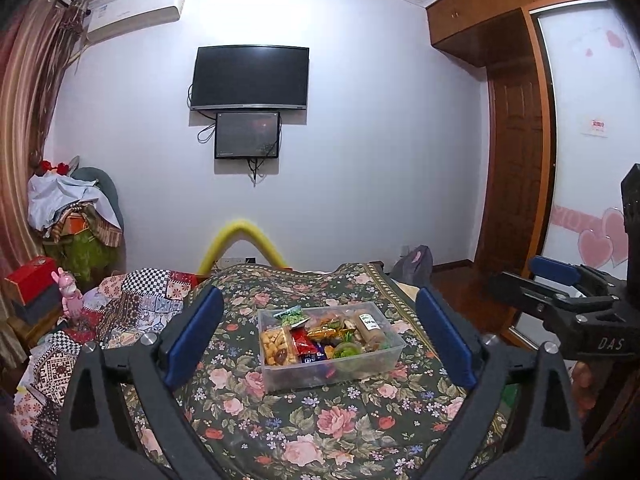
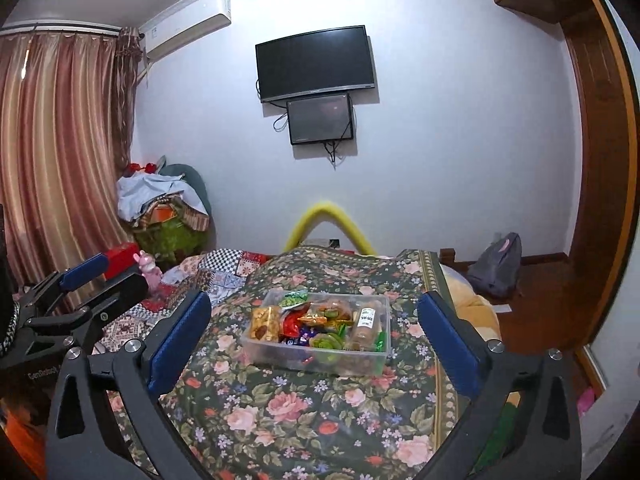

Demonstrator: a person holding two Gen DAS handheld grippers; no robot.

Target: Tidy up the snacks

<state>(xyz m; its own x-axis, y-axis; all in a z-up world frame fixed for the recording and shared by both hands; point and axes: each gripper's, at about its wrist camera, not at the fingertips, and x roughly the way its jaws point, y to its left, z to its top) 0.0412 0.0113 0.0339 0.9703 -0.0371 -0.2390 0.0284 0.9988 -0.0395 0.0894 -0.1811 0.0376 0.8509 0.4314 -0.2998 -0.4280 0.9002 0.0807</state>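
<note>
A clear plastic box [image 1: 332, 354] packed with wrapped snacks [image 1: 316, 336] sits on a floral bedspread [image 1: 280, 420] near the middle of the bed — a tall brown packet [image 2: 366, 322] at its right end, a yellow one [image 2: 265, 322] at its left. The left gripper [image 1: 320, 340] and right gripper [image 2: 314, 338] hang just short of the box, blue-padded fingers [image 1: 192, 336] spread wide and holding nothing. On the far wall, a dark television [image 1: 250, 78] hangs above a smaller screen [image 1: 247, 135].
</note>
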